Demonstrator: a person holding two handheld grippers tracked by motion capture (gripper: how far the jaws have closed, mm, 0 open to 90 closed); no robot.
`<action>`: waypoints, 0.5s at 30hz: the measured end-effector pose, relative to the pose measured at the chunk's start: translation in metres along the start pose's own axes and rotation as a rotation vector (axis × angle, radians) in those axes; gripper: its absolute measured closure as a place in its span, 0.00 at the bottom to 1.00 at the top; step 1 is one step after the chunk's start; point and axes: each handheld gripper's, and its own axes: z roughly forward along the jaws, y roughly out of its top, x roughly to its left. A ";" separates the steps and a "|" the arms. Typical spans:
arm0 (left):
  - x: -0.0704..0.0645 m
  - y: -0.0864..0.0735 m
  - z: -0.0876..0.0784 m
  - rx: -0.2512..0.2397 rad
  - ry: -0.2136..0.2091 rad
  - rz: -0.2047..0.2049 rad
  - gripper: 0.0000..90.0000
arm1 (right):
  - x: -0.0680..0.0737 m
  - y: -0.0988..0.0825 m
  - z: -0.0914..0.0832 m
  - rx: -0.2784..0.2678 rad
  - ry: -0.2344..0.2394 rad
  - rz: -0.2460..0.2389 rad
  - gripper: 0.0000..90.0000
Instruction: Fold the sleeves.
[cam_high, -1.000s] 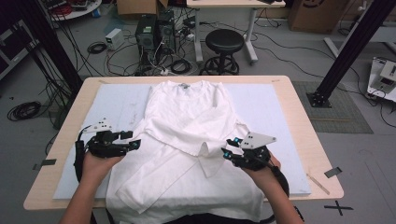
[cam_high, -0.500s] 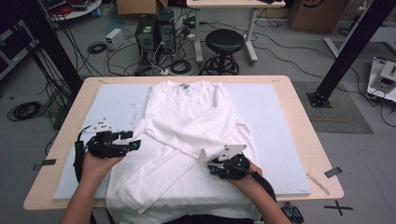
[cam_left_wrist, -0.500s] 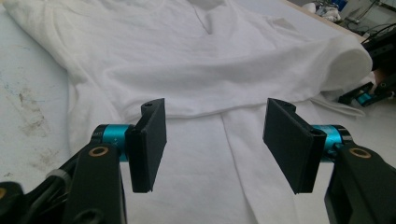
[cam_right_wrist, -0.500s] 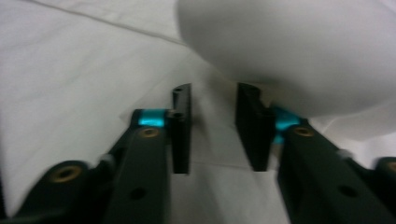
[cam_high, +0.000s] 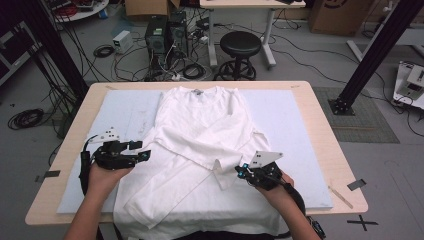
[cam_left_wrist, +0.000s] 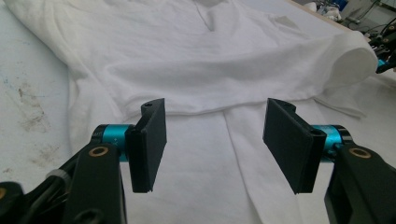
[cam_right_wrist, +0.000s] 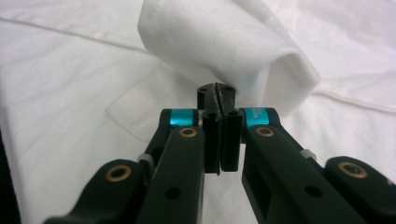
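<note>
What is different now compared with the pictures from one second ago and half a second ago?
The right hand-held gripper moved left along the shirt to the folded sleeve end. Its jaws have just been closing and now stand shut, right at the sleeve's edge; whether they pinch it is unclear. The left hand-held gripper stayed open in place, and the shirt stayed flat.

— Where does the shirt lie?
— Spread on the mat, which covers the table; collar at the far edge, hem hanging over the near edge.
— And the sleeve?
— Folded across the shirt's front (its cuff stands up just left of the right gripper).
— The other gripper?
— The left gripper sits at the shirt's left edge. Behind the table stand a stool and, left of it, computer towers.
</note>
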 end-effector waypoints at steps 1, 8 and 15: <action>0.000 0.000 0.000 0.000 -0.001 0.002 0.44 | 0.001 0.001 0.002 -0.004 0.019 0.008 0.88; -0.001 0.000 0.000 -0.003 -0.001 0.000 0.44 | 0.011 0.004 0.034 0.097 0.093 -0.009 0.93; -0.001 0.000 0.001 0.003 -0.007 0.001 0.44 | 0.011 0.007 0.021 0.090 0.076 -0.025 1.00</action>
